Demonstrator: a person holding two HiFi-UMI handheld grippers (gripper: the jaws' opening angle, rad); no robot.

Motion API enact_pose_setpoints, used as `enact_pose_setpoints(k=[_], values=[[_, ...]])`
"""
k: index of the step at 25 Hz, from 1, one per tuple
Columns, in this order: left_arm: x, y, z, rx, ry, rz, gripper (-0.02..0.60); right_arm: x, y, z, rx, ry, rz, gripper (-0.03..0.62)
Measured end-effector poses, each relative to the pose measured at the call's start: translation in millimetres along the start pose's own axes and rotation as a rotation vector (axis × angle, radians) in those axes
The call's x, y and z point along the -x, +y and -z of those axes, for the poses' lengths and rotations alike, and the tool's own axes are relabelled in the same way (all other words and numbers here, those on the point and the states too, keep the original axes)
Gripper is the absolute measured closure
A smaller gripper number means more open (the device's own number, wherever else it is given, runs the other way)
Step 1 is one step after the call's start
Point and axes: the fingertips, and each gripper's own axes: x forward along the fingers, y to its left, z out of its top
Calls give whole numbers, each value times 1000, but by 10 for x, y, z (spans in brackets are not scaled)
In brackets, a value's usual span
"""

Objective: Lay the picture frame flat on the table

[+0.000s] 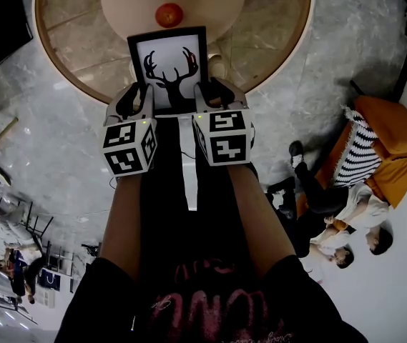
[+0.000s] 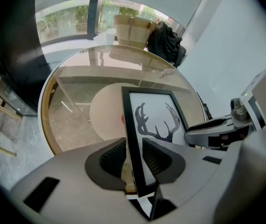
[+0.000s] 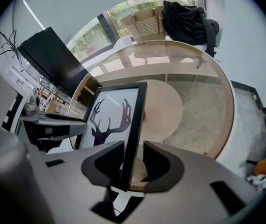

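A black picture frame (image 1: pixel 167 63) with a deer-antler print lies over the near rim of the round glass table (image 1: pixel 282 56), its lower edge jutting past the rim. My left gripper (image 1: pixel 137 98) straddles the frame's lower left edge. In the left gripper view the jaws of the left gripper (image 2: pixel 133 160) stand either side of the frame (image 2: pixel 156 120) with a gap showing, so the pads do not press. My right gripper (image 1: pixel 214 91) straddles the lower right edge. Here too the right gripper (image 3: pixel 133 160) is open around the frame (image 3: pixel 111 111).
A red ball (image 1: pixel 169 14) sits on a round beige mat (image 1: pixel 210 6) just behind the frame. People sit on an orange seat (image 1: pixel 382 141) to the right. A wicker basket (image 2: pixel 133 29) and a black bag (image 2: pixel 165 41) stand beyond the table; a dark screen (image 3: pixel 53 59) stands at the left.
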Motion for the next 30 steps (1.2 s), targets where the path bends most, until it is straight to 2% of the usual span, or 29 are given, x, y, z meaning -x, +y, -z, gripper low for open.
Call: enact_pose_setpoints(k=[6, 30], values=[[1, -19, 26, -5, 15, 13, 469, -7, 80, -21, -5, 2, -23, 463], [23, 28, 9, 13, 12, 18, 468, 28, 44, -17, -11, 1, 20, 462]])
